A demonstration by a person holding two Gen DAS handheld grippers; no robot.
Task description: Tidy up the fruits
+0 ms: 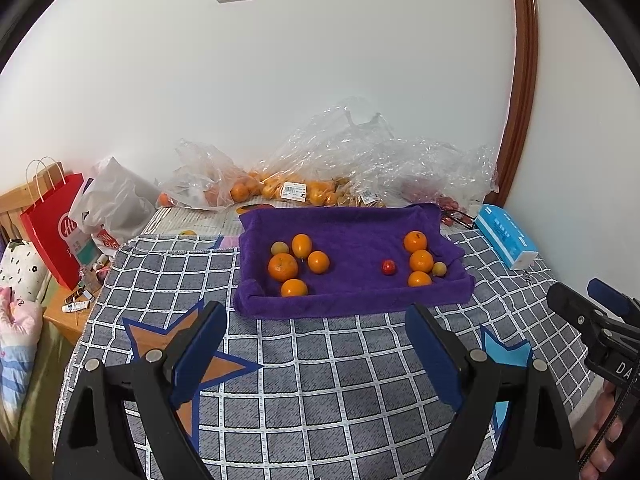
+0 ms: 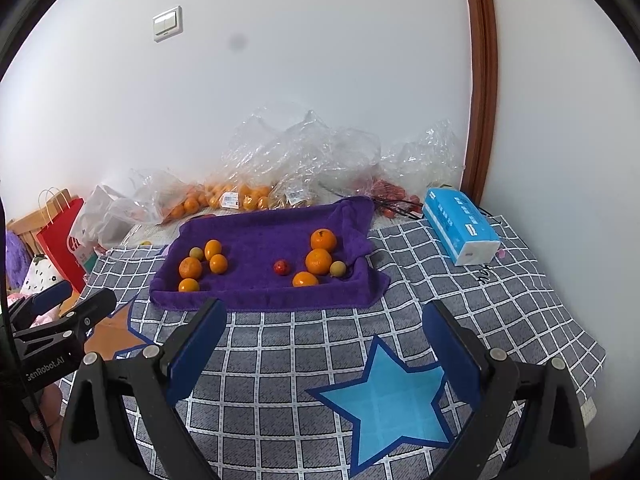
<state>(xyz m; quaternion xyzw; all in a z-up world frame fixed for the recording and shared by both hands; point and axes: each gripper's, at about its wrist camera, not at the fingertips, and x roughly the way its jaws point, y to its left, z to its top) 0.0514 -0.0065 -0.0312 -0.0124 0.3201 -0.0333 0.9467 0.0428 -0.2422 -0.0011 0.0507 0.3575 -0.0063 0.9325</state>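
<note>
A purple towel [image 1: 352,236] [image 2: 260,240] lies spread on the checked cloth with fruit in two clusters. The left cluster holds several oranges [image 1: 283,267] [image 2: 190,268] and a small yellow-green fruit [image 1: 279,247] [image 2: 196,253]. The right cluster holds three oranges [image 1: 421,261] [image 2: 318,261] and another yellow-green fruit [image 1: 439,269] [image 2: 338,269]. A small red fruit [image 1: 388,267] [image 2: 281,267] sits alone between them. My left gripper [image 1: 316,320] hovers open in front of the towel, nothing between its fingers. My right gripper [image 2: 326,316] is open too, short of the towel's near edge.
Clear plastic bags [image 1: 344,160] [image 2: 304,152] with more oranges and red fruit lie against the wall behind the towel. A blue tissue pack [image 1: 506,240] [image 2: 460,224] rests at the right. A red paper bag [image 1: 52,224] [image 2: 60,236] stands left, beyond the bed's edge.
</note>
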